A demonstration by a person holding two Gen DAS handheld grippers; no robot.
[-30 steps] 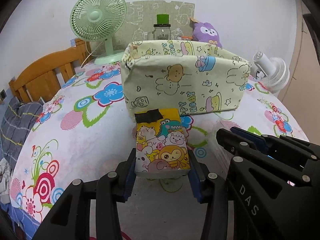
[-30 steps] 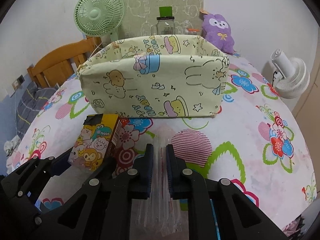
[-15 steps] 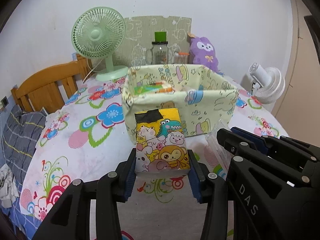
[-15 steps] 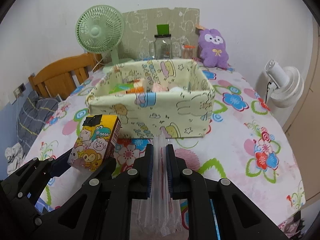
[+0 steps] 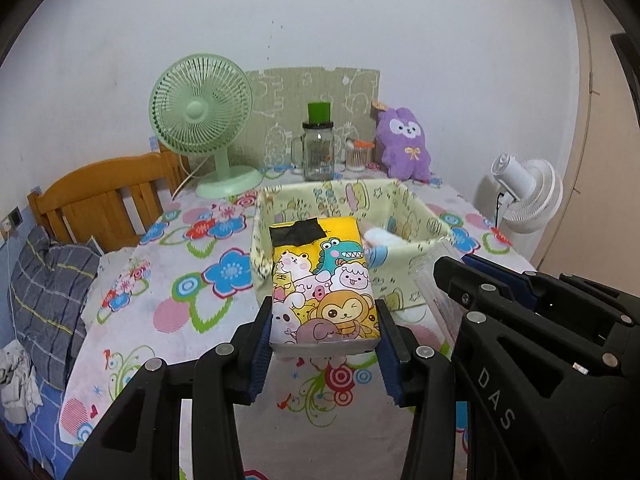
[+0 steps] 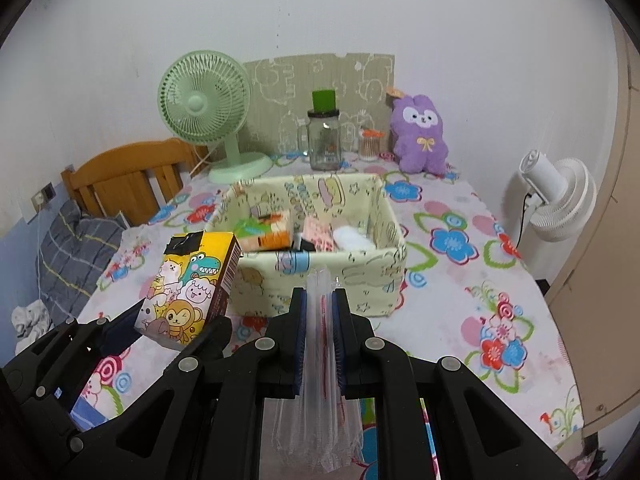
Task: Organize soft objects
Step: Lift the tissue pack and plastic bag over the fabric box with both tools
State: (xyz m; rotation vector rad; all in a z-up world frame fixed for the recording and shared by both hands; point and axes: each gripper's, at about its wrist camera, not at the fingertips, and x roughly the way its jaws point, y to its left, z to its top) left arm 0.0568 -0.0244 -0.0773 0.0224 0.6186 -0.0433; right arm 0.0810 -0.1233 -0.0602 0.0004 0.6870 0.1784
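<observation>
My left gripper (image 5: 323,322) is shut on a yellow tissue pack (image 5: 322,284) printed with cartoon animals, held above the table in front of the fabric bin (image 5: 434,226). That pack (image 6: 186,284) also shows at the left of the right wrist view. My right gripper (image 6: 319,300) is shut on a clear plastic bag (image 6: 318,392), whose crumpled body hangs below the fingers. The pale yellow fabric bin (image 6: 360,280) stands just ahead and below, holding an orange and green pack (image 6: 266,232), a pink pack (image 6: 318,238) and a white roll (image 6: 354,238).
A floral cloth (image 6: 460,280) covers the table. At the back stand a green fan (image 6: 204,100), a glass jar (image 6: 325,140), a small container (image 6: 369,145) and a purple plush (image 6: 420,132). A white fan (image 6: 560,200) is off the right edge, a wooden headboard (image 6: 128,176) at left.
Both grippers have risen with their loads. The bin, seen side-on before, now lies lower in view with its inside and contents showing.
</observation>
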